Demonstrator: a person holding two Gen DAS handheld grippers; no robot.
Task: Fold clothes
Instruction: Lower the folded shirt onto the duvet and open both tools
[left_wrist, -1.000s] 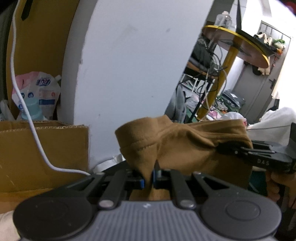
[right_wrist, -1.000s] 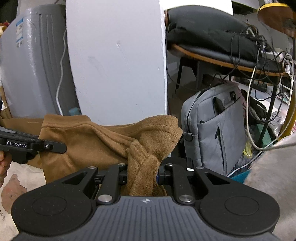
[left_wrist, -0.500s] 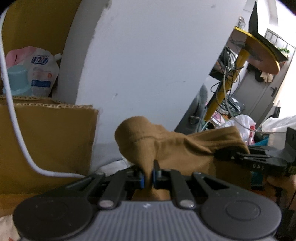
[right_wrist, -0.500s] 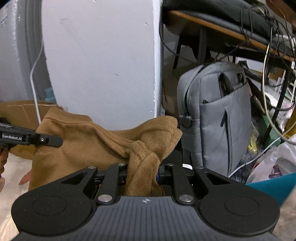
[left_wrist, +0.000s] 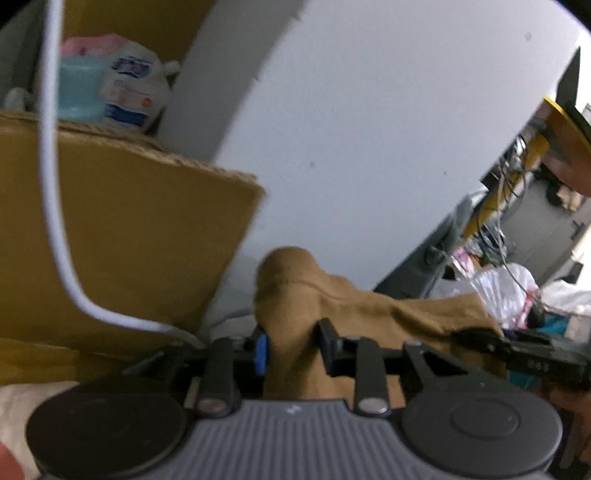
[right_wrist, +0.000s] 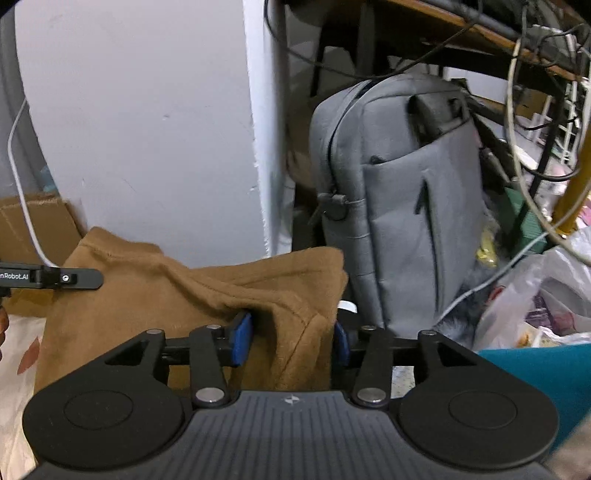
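Garment: brown fleecy, bunched between both opening grippers, left, right.

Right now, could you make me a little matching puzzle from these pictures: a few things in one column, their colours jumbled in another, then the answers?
Things:
1. garment
2. shoulder bag
3. cable
4. gripper pads

Colours:
a. white
b. blue
c. brown
d. grey

Pairs: 1-c, 2-d, 3-a, 4-b
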